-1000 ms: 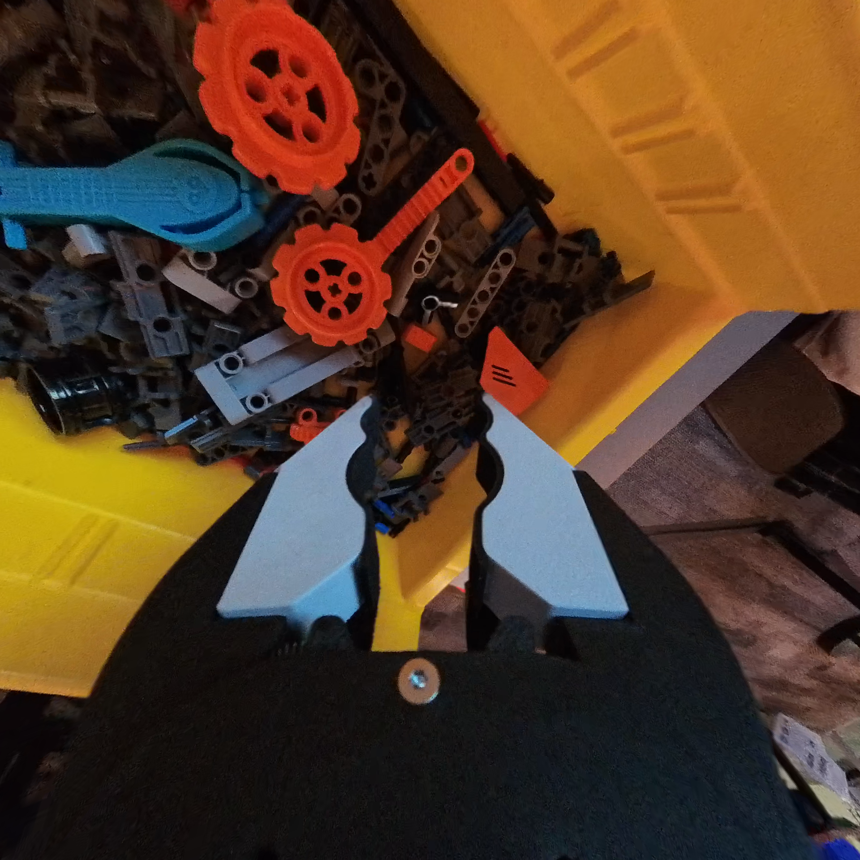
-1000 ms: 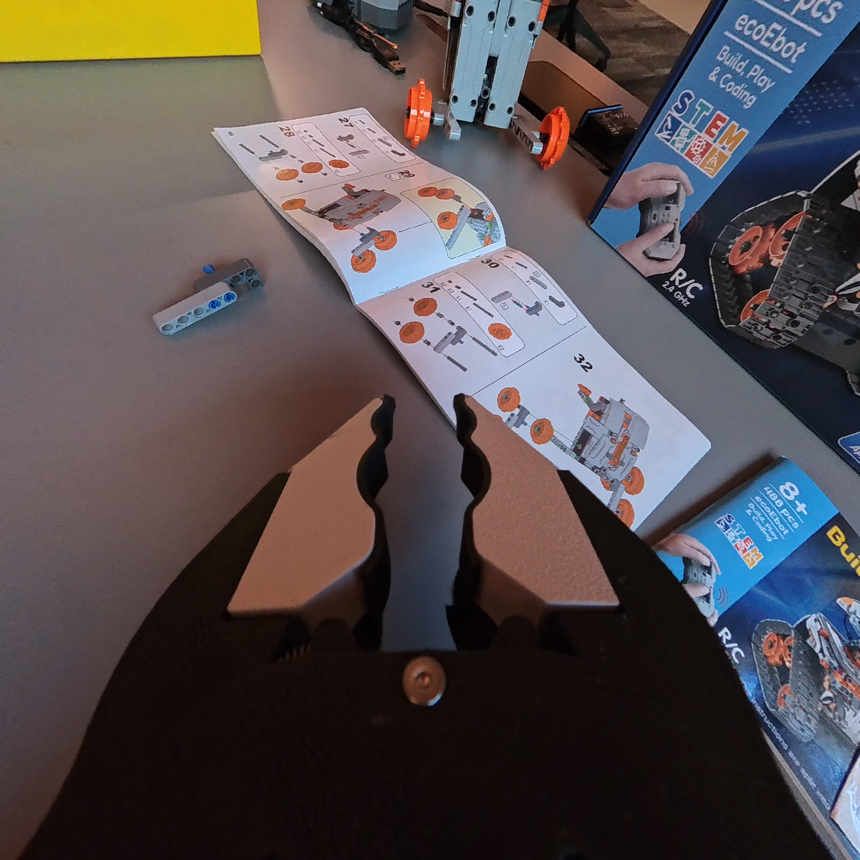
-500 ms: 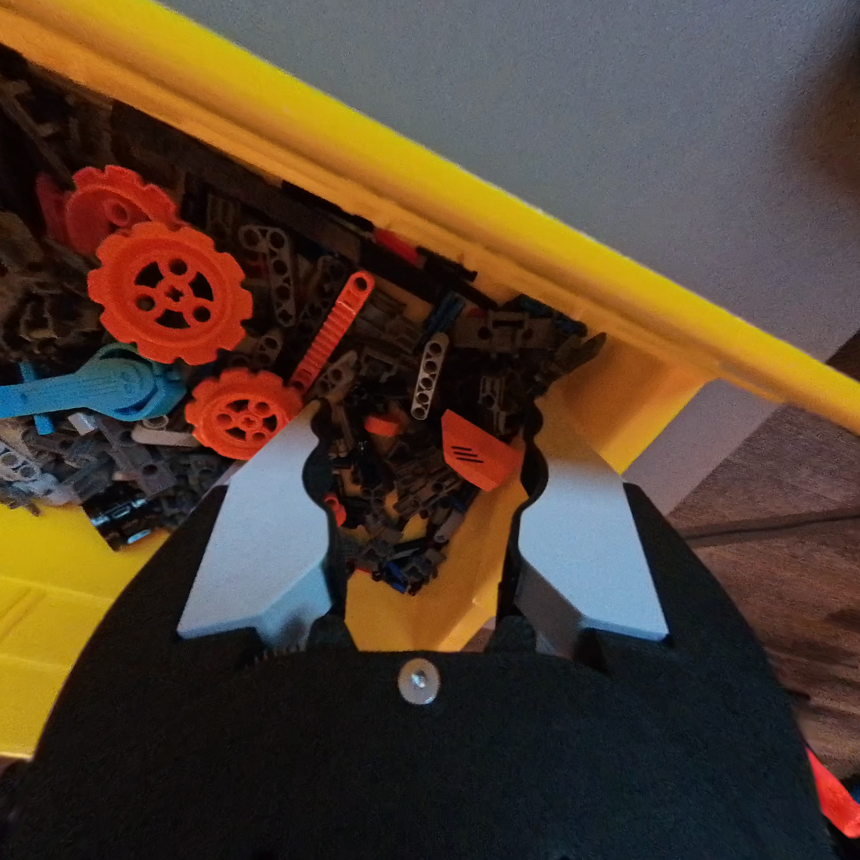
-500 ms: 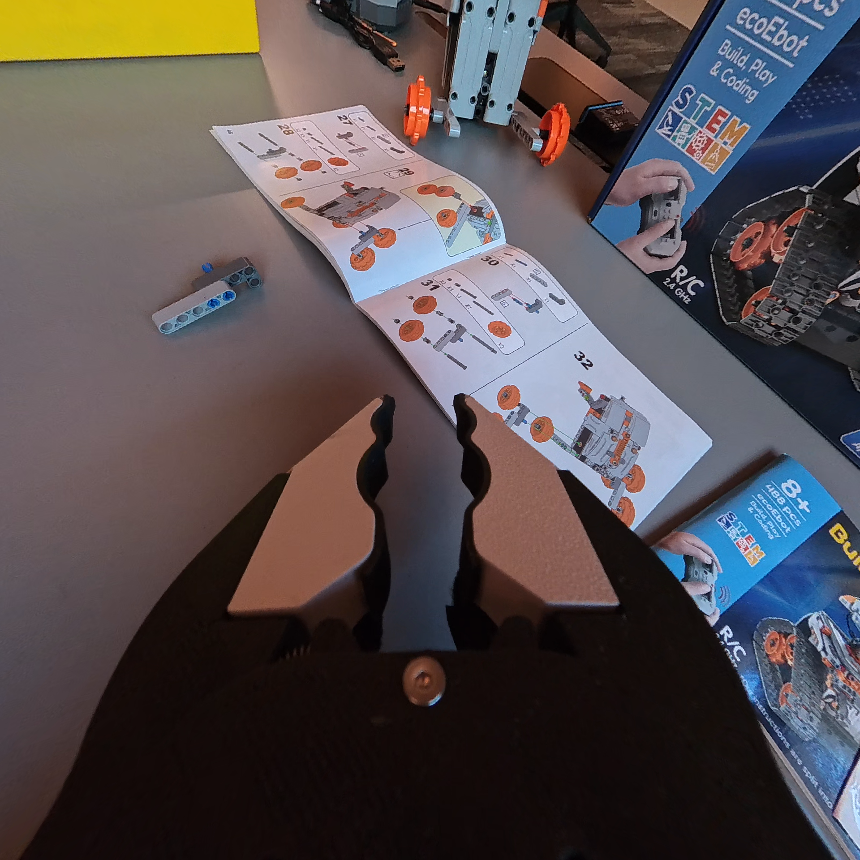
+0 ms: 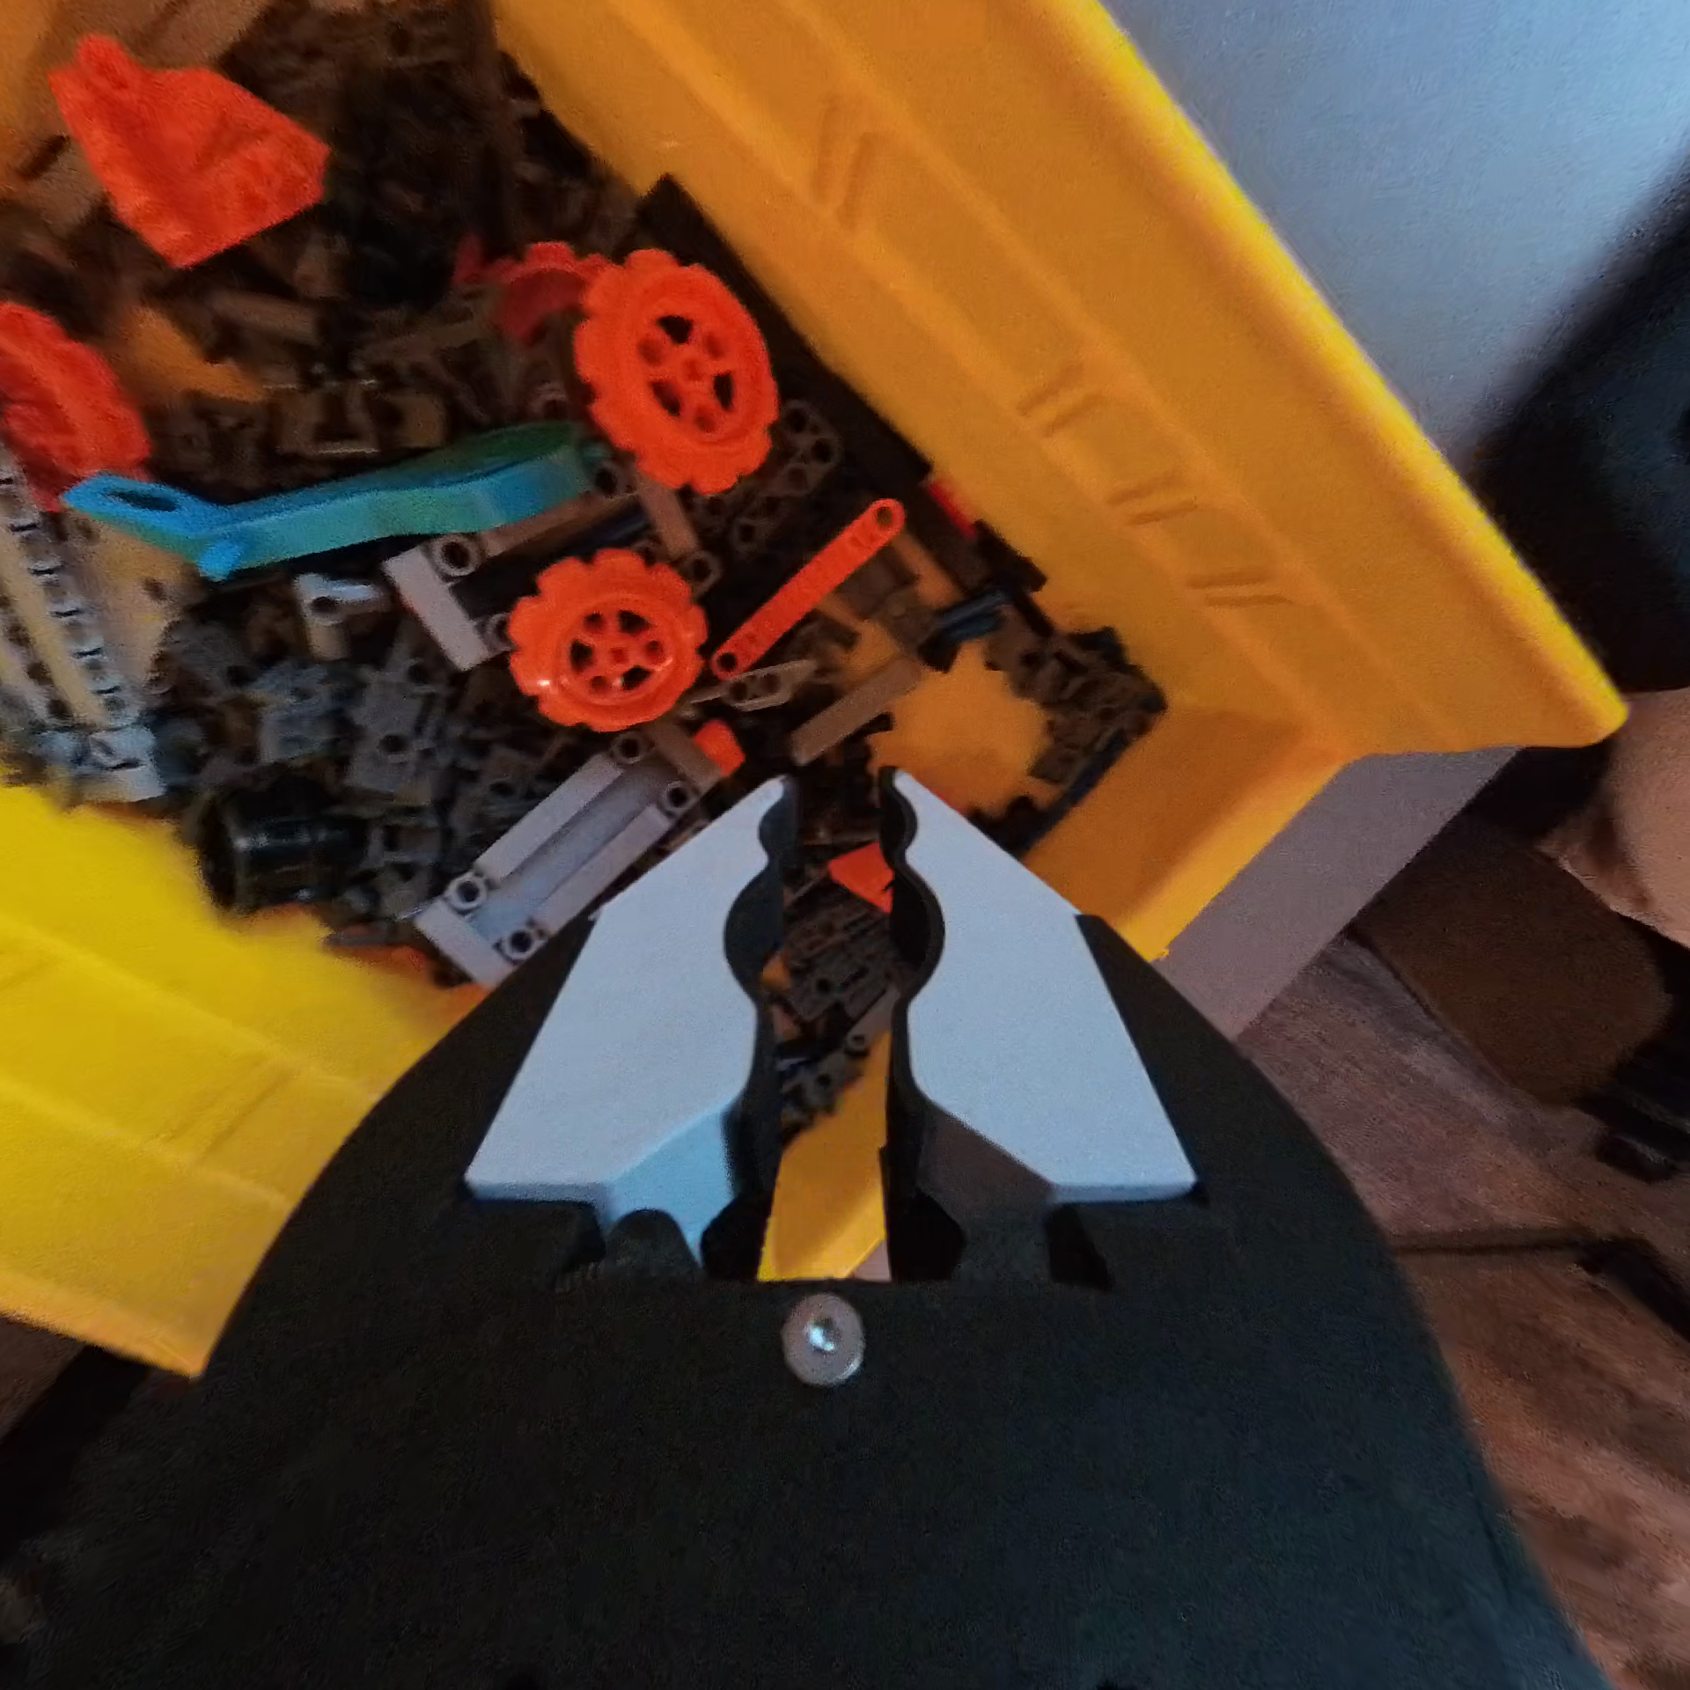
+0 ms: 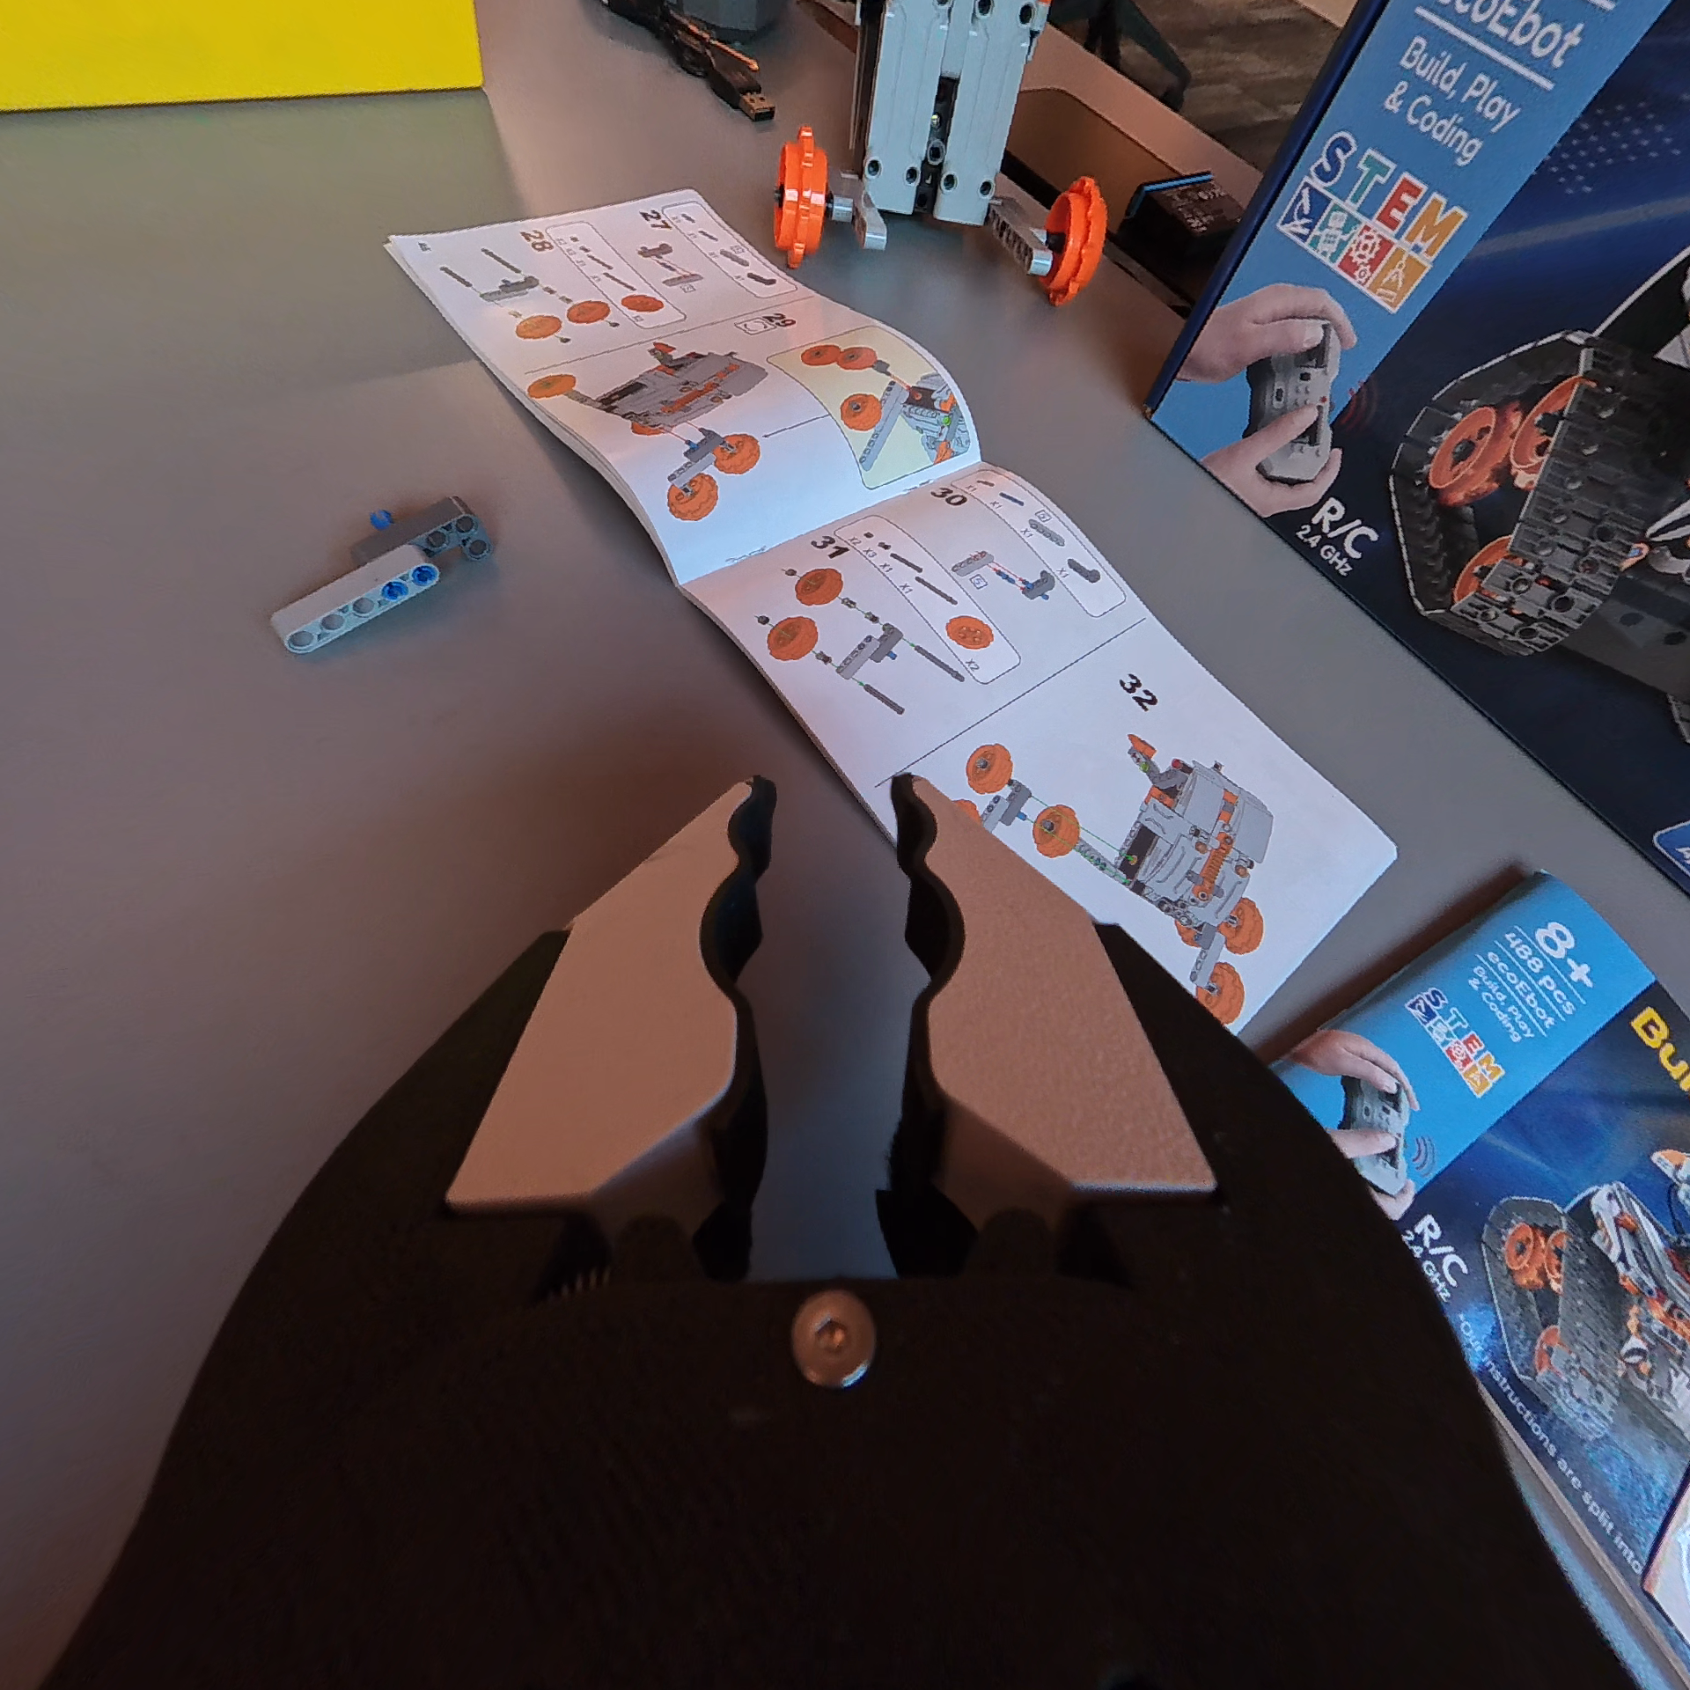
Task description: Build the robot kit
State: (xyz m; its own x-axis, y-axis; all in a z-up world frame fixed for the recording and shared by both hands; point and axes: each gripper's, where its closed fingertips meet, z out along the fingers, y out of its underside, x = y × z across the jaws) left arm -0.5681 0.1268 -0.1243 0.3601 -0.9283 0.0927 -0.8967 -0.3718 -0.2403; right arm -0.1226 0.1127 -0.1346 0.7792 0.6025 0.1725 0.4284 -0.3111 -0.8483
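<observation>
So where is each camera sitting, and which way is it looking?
Left wrist view: rides the left gripper, looking down into a yellow bin of building pieces; only its own fingers show.
Right wrist view: rides the right gripper, looking along a grey table at an open instruction booklet; only its own fingers show.
Shared: possibly the yellow bin, at the right view's top-left corner.

The left hand-held gripper [image 5: 834, 786] is held over a yellow bin [image 5: 1052, 320] of loose building parts, fingers narrowly parted around nothing. The right hand-held gripper [image 6: 832, 791] is held empty, slightly parted, at the lower centre above the grey surface [image 6: 229, 823] beside an open instruction booklet [image 6: 823, 512].
</observation>
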